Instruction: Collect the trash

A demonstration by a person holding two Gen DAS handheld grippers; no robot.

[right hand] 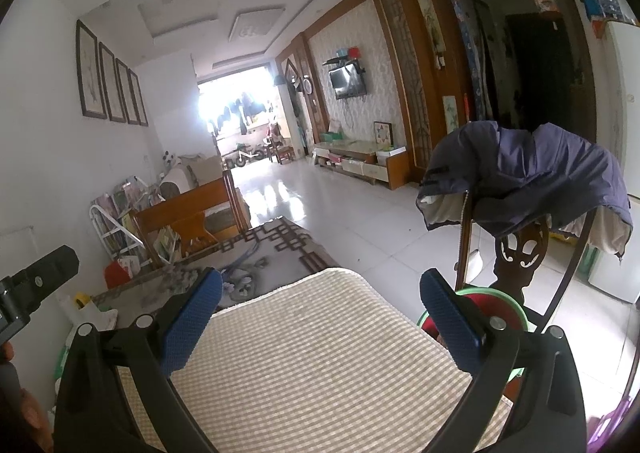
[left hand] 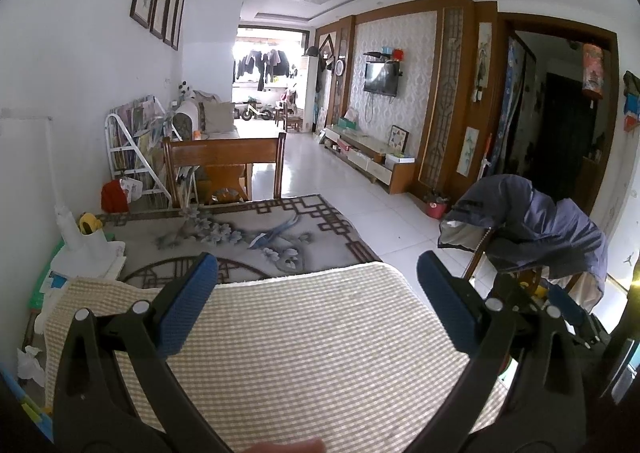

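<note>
both grippers (left hand: 316, 285) (right hand: 320, 301) wide open, empty

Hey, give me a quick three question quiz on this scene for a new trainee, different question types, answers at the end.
1. True or false: the left tool is shut on a piece of trash.
2. Multiple choice: what hangs over the back of the wooden chair on the right? A) a purple jacket B) a red towel C) a checked blanket
3. Fill in: the crumpled white tissue in the left wrist view lies near the ____ edge of the checked mat.

Key: 1 false, both the left tool and the right tool are open and hold nothing. 2 A, the purple jacket. 3 left.
</note>
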